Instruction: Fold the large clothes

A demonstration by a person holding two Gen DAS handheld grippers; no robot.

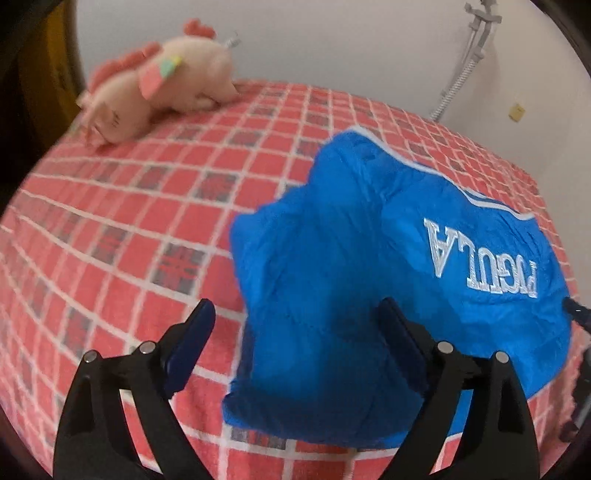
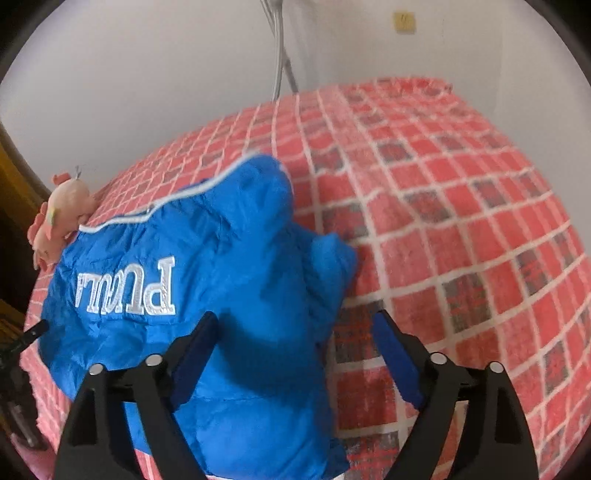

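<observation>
**Blue jacket lies loose on the checked bed, both grippers wide open above it**

A blue jacket (image 1: pixel 369 266) lies crumpled in a rough bundle on a bed covered by a red checked bedspread (image 1: pixel 129 229). White embroidered lettering (image 1: pixel 484 258) runs across its upper panel and reads upside down from both wrist views. A white piping edge (image 1: pixel 436 170) trims the far side of the garment.

The left gripper (image 1: pixel 297 325) hangs over the jacket's left edge with its jaws spread wide. Its left finger sits above bare bedspread, and its right finger stands in front of the blue fabric. Nothing is pinched between the dark blue pads (image 1: pixel 192 339), and whether the right pad brushes the cloth cannot be told.

The right gripper (image 2: pixel 295 328) is likewise opened wide over the jacket's right side. Its left finger stands in front of the blue fabric, while its right finger is over the checked cover. The cloth between the fingers lies slack and is not clamped.

A pink plush toy (image 1: pixel 162 85) rests on the far corner of the bed, apart from the jacket in the left wrist view. A pale wall (image 2: pixel 147 74) stands behind the bed, with a grey metal stand (image 1: pixel 469 55) leaning against it and a small yellow wall plate (image 2: pixel 404 22) nearby.
</observation>
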